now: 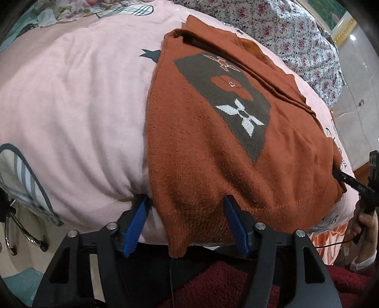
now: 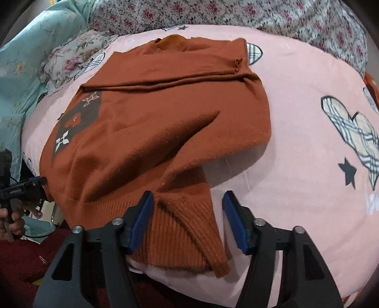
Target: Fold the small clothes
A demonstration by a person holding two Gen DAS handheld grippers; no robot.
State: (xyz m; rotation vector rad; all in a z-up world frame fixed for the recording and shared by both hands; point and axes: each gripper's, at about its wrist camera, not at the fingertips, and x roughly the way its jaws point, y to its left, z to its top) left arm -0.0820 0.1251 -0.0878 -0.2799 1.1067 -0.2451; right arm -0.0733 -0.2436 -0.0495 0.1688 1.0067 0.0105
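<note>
A rust-orange knit sweater (image 1: 213,151) with a dark grey flower panel (image 1: 236,104) lies flat on a pink blanket (image 1: 71,106), one sleeve folded across its chest (image 2: 165,80). My left gripper (image 1: 184,201) stands at the sweater's near hem. The hem's left corner (image 1: 177,237) hangs between its blue pads (image 1: 136,222), and a gap shows, so the gripper is open. My right gripper (image 2: 188,196) straddles the ribbed right hem corner (image 2: 184,232). Its left pad (image 2: 142,213) touches the cloth and its right pad stands clear. Each view shows the other gripper at the sweater's far side edge.
A flowered quilt (image 2: 213,14) is bunched behind the blanket, with teal floral bedding (image 2: 14,71) to the left. Dark red fleece (image 1: 225,284) lies below the grippers at the bed's near edge. A pale tiled floor (image 1: 360,94) shows past the bed. A hand (image 1: 364,225) holds the right gripper.
</note>
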